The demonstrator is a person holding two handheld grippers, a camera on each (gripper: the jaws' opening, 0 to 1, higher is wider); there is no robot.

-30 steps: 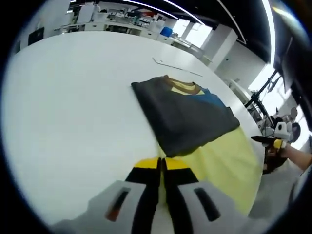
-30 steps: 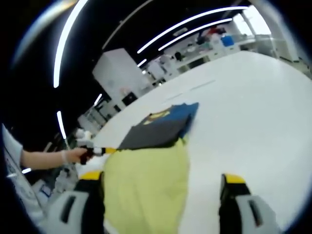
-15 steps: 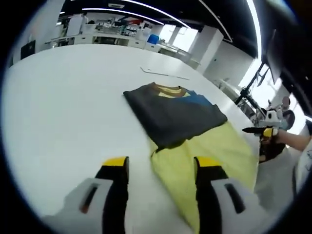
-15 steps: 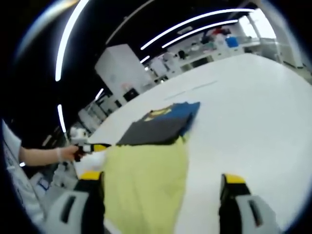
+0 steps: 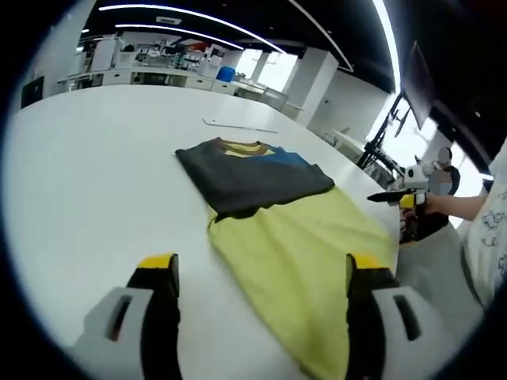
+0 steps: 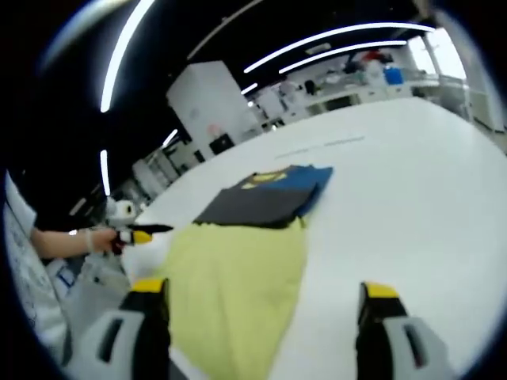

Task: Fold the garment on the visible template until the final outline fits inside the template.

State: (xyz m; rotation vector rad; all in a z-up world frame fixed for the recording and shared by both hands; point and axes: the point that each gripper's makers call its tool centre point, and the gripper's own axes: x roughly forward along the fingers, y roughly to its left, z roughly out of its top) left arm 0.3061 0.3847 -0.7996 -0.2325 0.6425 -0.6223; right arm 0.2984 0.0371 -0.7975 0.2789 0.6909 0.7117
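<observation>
Release came a second ago: your left gripper (image 5: 261,273) went from pinched on the yellow cloth (image 5: 305,253) to wide and empty; right gripper (image 6: 265,297) stayed wide, empty; garment (image 6: 265,198) still unfolded.

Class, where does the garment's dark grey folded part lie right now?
In the left gripper view, the dark grey folded part lies at the garment's far end on the white table, overlapping the yellow part that stretches toward the camera.
</observation>
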